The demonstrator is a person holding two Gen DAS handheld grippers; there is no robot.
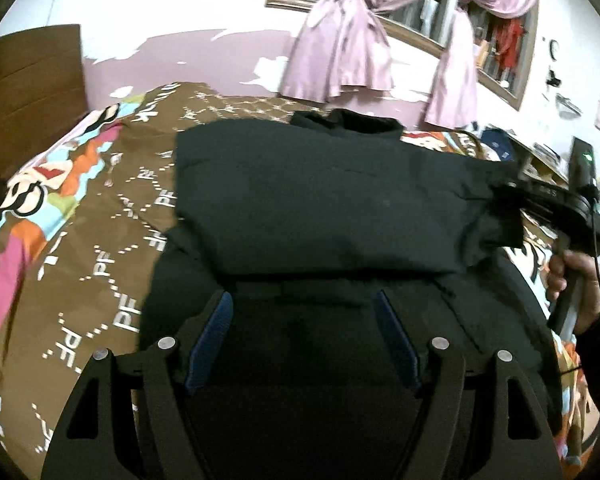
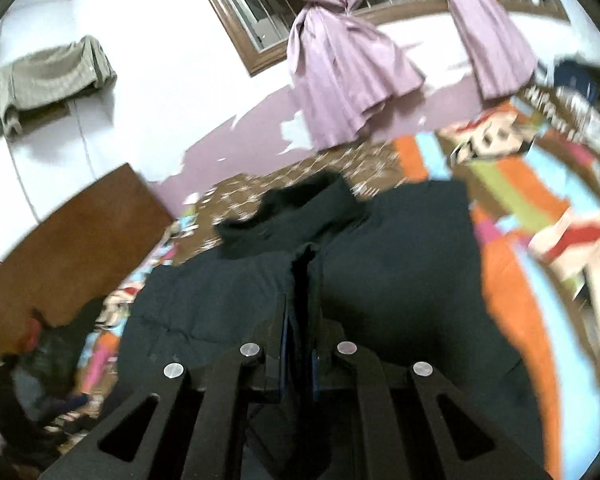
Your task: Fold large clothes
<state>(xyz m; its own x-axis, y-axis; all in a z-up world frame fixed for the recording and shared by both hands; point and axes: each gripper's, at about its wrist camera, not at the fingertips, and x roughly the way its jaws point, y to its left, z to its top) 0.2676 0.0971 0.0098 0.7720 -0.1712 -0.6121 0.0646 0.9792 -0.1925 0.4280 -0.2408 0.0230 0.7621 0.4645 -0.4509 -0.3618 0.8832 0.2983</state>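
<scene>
Fingers: left gripper (image 1: 304, 340) is spread wide with nothing between the blue pads (image 1: 216, 328), hovering over the near hem of the black jacket (image 1: 320, 200); right gripper (image 2: 300, 280) is clamped on a pinch of jacket fabric at its right side. Jacket lies on the patterned bedspread (image 1: 100, 200), collar away, one panel already folded across the body, so I'd judge it roughly mid-fold, right side and final halving still to do.

Dim indoor light, blown-out white walls, motion blur, fisheye edge warping
</scene>
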